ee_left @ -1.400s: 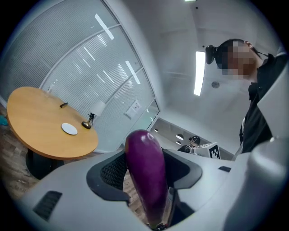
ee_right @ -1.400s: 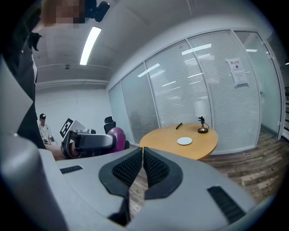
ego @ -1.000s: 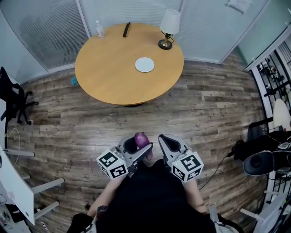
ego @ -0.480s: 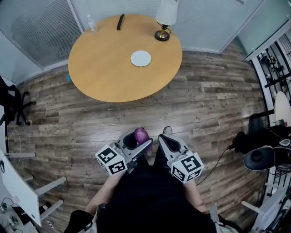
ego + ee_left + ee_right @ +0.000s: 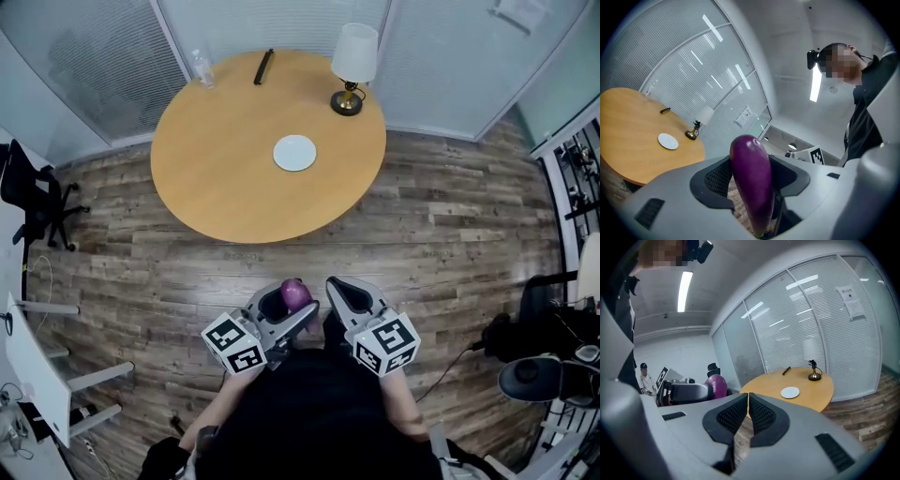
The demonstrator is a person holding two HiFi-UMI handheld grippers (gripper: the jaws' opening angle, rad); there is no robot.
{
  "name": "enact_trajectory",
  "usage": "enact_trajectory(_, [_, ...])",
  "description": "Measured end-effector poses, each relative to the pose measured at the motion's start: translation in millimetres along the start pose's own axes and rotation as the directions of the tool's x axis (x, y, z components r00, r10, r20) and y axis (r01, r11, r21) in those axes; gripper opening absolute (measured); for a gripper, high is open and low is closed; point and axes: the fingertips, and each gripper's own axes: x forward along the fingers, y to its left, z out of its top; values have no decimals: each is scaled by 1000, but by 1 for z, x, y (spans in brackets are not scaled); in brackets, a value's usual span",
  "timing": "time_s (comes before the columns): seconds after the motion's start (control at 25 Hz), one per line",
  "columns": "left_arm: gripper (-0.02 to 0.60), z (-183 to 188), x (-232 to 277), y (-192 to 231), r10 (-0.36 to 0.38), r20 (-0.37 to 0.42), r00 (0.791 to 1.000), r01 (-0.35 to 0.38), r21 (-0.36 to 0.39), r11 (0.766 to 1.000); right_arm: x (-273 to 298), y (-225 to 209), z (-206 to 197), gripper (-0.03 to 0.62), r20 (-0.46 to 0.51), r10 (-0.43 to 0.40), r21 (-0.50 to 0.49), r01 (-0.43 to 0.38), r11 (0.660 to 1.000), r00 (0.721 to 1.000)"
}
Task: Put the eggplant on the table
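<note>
A purple eggplant [image 5: 295, 293] [image 5: 752, 180] stands upright between the jaws of my left gripper [image 5: 284, 313] [image 5: 750, 187], which is shut on it and held close in front of the person's body. Beside it my right gripper [image 5: 339, 298] [image 5: 747, 416] has its jaws pressed together with nothing in them; the eggplant [image 5: 717, 386] shows at its left. The round wooden table [image 5: 234, 169] [image 5: 628, 136] [image 5: 806, 387] stands some way ahead, across bare floor.
On the table are a small white plate [image 5: 294, 152], a lamp [image 5: 352, 61] at the far right edge, a black remote [image 5: 263, 66] and a clear bottle [image 5: 202, 66]. A black office chair [image 5: 33, 197] stands at the left. Glass walls with blinds lie behind the table.
The view has shifted slightly; the table now sits a little lower and more to the right in the head view. Both grippers hold the same pose, eggplant still gripped.
</note>
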Motion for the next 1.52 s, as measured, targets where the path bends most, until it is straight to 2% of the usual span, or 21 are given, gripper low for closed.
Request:
enact_trajectory(0.16, [252,12,51,8,23,25,999,-23,-2,1000,1,-50,23,20,8,29,-36,-29,999,1000])
enact_trajectory(0.28, [253,15,88,13,25,23,999,-25,1,1000,-4,-89,35,20,20,30,-25,-30,999,999])
enact_trajectory(0.52, [253,23,155,17,73,56,996,-72,-12,997,-14,-154,47,20,-12,81,-37,-81,996,997])
enact_trajectory(0.72, [253,17,182,23,136,63,989,-133,-50,990,-14,-193,49,20,-40,85,-51,-87,995,996])
enact_trajectory(0.84, [253,13,180,30,178,42,983,-175,-64,982,-10,-198,46,20,-52,97,-58,-100,993,994])
enact_trajectory(1.08, [253,21,178,56,252,17,968,-251,-45,967,10,-190,45,20,-81,138,-100,-146,984,987])
enact_trajectory(1.32, [253,26,196,95,239,2,971,-239,-53,970,33,-193,62,20,-93,132,-135,-143,980,987])
enact_trajectory(1.52, [253,54,221,134,214,-10,977,-214,-29,976,63,-216,81,20,-109,103,-153,-119,981,989])
